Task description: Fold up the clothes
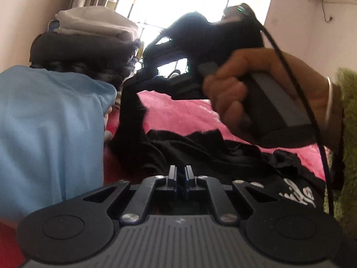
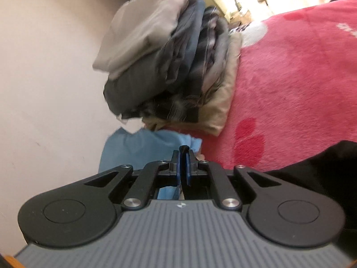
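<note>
Both tools, the left tool (image 1: 181, 175) and right tool (image 2: 184, 160), are clamped on black fabric of the black garment (image 1: 223, 154) lying crumpled on the pink blanket (image 1: 183, 114); the garment should be drawn taut and level before folding.

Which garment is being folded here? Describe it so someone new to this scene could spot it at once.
Start from the pink blanket covering the bed. The black garment lies crumpled on it, pinched by the left gripper and right gripper. Unlike the light blue cloth and the folded stack, it is black with white lettering.
</note>
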`<state>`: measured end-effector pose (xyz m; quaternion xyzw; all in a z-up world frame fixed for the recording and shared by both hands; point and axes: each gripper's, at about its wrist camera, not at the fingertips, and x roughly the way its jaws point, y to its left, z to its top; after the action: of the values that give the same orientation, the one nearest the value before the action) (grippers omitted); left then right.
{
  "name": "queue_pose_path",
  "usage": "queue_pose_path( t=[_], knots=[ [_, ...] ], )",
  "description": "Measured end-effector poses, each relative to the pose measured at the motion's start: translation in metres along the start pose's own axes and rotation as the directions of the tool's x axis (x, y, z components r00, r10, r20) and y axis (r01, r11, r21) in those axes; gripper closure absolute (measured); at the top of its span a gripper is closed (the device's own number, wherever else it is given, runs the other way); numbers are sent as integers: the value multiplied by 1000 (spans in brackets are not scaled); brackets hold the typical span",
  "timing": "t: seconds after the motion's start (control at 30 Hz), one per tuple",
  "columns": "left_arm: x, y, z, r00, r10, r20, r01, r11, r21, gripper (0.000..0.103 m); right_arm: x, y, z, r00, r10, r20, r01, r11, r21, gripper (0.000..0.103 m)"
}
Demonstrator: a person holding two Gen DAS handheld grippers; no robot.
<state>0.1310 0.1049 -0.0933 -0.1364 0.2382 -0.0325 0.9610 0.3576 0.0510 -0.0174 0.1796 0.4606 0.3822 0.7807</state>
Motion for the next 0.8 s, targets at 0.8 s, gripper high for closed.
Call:
queue_pose_path(
  t=[0.8],
  knots=[
    [-17, -1, 1, 999, 11, -45, -10, 999, 36, 69, -200, -111, -114, 900, -384, 206, 328, 908, 262, 62]
  ],
)
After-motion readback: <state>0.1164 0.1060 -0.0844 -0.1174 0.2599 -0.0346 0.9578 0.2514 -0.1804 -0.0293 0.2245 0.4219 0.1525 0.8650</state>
